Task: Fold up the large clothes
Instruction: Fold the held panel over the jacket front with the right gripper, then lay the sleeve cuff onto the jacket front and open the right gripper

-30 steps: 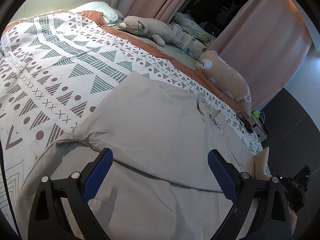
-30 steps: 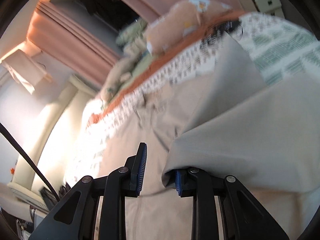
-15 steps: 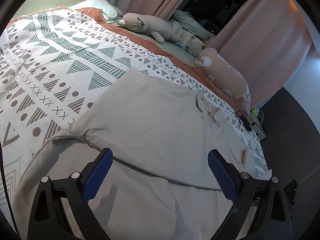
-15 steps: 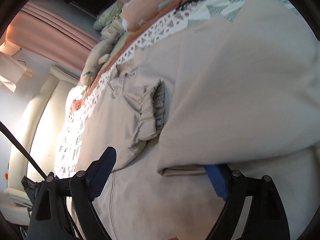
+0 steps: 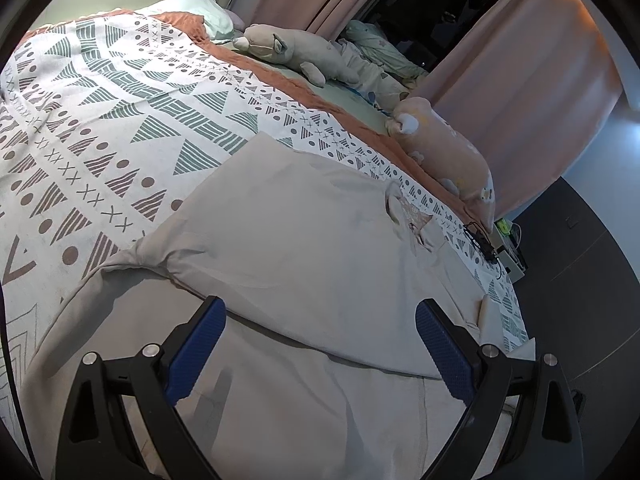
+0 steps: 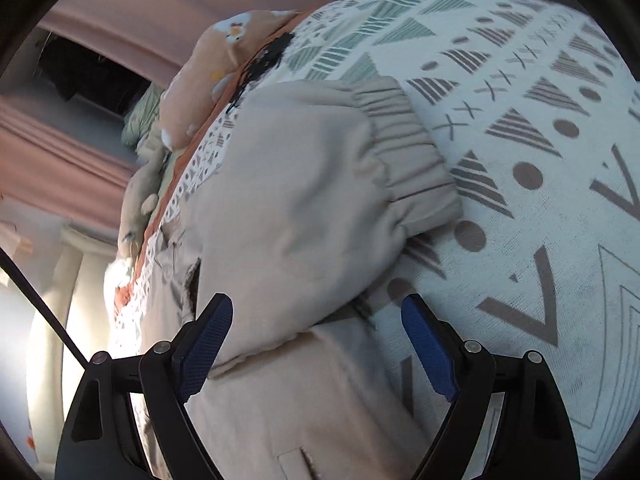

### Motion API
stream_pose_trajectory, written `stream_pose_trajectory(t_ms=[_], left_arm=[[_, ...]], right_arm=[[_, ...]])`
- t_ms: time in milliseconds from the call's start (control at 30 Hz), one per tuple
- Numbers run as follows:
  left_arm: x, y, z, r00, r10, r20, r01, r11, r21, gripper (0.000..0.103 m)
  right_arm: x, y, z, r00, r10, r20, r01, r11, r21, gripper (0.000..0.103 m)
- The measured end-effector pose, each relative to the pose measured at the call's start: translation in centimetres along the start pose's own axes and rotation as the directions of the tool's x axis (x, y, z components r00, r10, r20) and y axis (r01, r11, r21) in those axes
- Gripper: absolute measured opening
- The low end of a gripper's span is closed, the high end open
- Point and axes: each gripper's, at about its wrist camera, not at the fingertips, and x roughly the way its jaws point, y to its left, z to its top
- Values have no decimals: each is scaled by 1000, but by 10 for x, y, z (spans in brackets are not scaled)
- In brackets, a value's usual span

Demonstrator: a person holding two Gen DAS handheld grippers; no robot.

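The right gripper (image 6: 316, 344) had just let go of the beige garment (image 5: 304, 256); a second earlier its fingers had been pinched on a folded edge, and now they stood wide apart with nothing between the pads, swung out over the sleeve (image 6: 304, 200) that lay across the bed (image 5: 100, 92). That told me one fold was laid down and released, and I judged the sleeve was next to be gathered in; the left gripper (image 5: 320, 344) had not shifted, its fingers spread wide and empty above the garment's folded edge.

The garment was a soft, matte, thick cotton, lying mostly flat with a raised ridge where one layer overlapped another; the sleeve ended in a ribbed, gathered cuff (image 6: 404, 148), puffed and rounded rather than flat. Under it the bedspread was a coarse white weave printed with green and brown triangles, dots and crosses; plush toys (image 5: 444, 156) lay along the far side, beside pink curtains (image 5: 520, 80).
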Motion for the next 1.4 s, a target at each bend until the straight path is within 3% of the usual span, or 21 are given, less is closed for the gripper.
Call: stream_pose_trajectory(t_ms=[133, 167, 200, 267, 300, 367, 467, 600, 800, 1033, 1167, 1333, 1367, 1400], left_arm=[[2, 1, 2, 1000, -5, -7, 5, 1000, -8, 98], [2, 3, 2, 1000, -8, -6, 8, 1000, -15, 98], [1, 4, 3, 1000, -10, -6, 10, 1000, -21, 98], [1, 7, 4, 1000, -11, -7, 11, 999, -33, 98], [0, 8, 5, 1000, -11, -7, 11, 999, -37, 98], [-2, 10, 6, 1000, -12, -2, 12, 999, -44, 98], [-4, 13, 10, 1000, -13, 6, 14, 999, -51, 98], [-5, 20, 13, 1000, -10, 10, 11, 997, -73, 98], [-19, 39, 22, 999, 5, 41, 0, 991, -135, 98], [-41, 65, 37, 995, 48, 86, -31, 982, -188, 98], [-47, 81, 44, 994, 62, 88, -42, 976, -213, 98], [-51, 93, 49, 993, 74, 95, -49, 969, -244, 98], [-50, 93, 48, 993, 71, 93, -46, 968, -245, 98], [-50, 93, 48, 994, 67, 90, -43, 970, -241, 98]], right_arm=[[22, 11, -2, 998, 3, 59, -2, 1000, -14, 85], [24, 17, 2, 997, -9, 71, 11, 999, -35, 71], [35, 21, 2, 997, -15, 78, 19, 998, -53, 43], [47, 23, 7, 996, -42, 76, 45, 998, -42, 16], [53, 23, 5, 997, -32, 75, 34, 999, -33, 9], [50, 39, 3, 995, -4, 96, 10, 998, -58, 6], [33, 65, 1, 991, 34, 132, -15, 990, -140, 3], [8, 129, -7, 978, 145, 148, -107, 965, -238, 3], [-6, 245, -43, 959, 263, 101, -197, 882, -429, 3], [29, 327, -100, 961, 274, 37, -208, 805, -556, 3], [72, 339, -121, 963, 267, -39, -246, 807, -538, 3], [150, 336, -158, 949, 219, -226, -300, 845, -443, 6], [168, 334, -165, 947, 187, -263, -287, 862, -418, 10], [182, 329, -173, 946, 153, -285, -263, 877, -403, 21]])
